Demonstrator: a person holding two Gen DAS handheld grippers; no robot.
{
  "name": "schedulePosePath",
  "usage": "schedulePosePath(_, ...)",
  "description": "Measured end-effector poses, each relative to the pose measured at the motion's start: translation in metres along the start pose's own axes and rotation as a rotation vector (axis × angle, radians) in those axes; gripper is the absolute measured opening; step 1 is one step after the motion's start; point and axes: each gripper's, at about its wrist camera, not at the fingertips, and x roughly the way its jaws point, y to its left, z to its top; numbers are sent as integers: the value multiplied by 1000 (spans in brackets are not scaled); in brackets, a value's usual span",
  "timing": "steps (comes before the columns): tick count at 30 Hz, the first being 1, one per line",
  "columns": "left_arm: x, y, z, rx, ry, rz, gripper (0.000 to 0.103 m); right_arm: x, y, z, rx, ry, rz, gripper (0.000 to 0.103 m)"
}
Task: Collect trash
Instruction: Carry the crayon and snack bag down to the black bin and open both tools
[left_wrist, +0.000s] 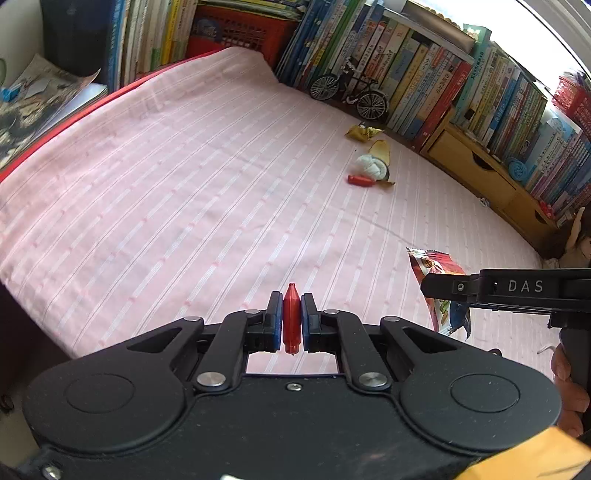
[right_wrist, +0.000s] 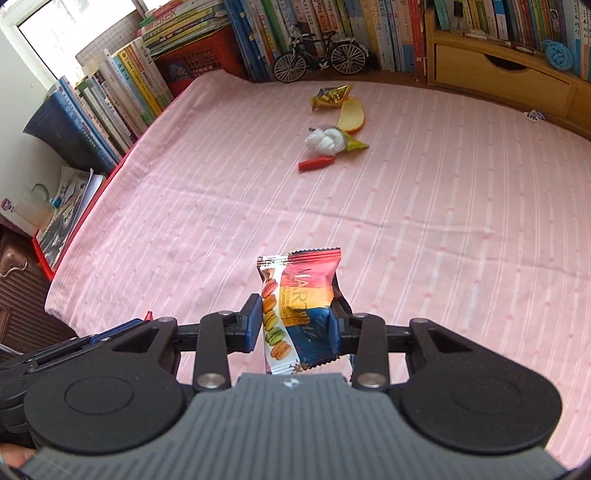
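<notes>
Nearest, the left gripper (left_wrist: 291, 321) has its jaws pinched on a small red tube (left_wrist: 291, 317), and the right gripper (right_wrist: 295, 325) clamps a macaron snack wrapper (right_wrist: 299, 306); both are held above the near edge of the pink cloth (left_wrist: 184, 177). Two pieces look collected, though no bin shows. Toward the far edge lie another red tube (right_wrist: 317, 163), a white crumpled wad (right_wrist: 325, 141), a fruit peel (right_wrist: 352, 116) and a gold wrapper (right_wrist: 330, 96), not yet picked up.

Black claws (left_wrist: 291, 321) (blue pads (left_wrist: 277, 325)).

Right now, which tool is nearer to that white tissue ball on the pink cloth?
Right, narrowly. The right tool, holding a cookie packet, and the left tool, holding a red tube, both sit far short of the tissue ball.
</notes>
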Motion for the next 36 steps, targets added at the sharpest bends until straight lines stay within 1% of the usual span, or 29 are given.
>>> schedulePosePath(7, -23, 45, -45, -28, 32, 35, 9, 5, 43, -53, -26, 73, 19, 42)
schedulePosePath(15, -40, 96, -93, -80, 94, 84, 9, 16, 88, -109, -65, 159, 48, 42)
schedulePosePath(17, -41, 108, -102, -94, 111, 85, 9, 19, 98, -121, -75, 176, 57, 42)
schedulePosePath(20, -41, 126, -118, -144, 141, 66, 9, 23, 111, -138, -87, 201, 70, 42)
schedulePosePath(22, -39, 135, -129, -154, 165, 78, 9, 26, 117, -149, -87, 224, 83, 42)
schedulePosePath(28, -37, 153, -151, -145, 215, 98, 9, 37, 132, -178, -77, 274, 103, 42)
schedulePosePath(36, -28, 172, -167, -163, 271, 115, 9, 53, 139, -200, -19, 332, 115, 43)
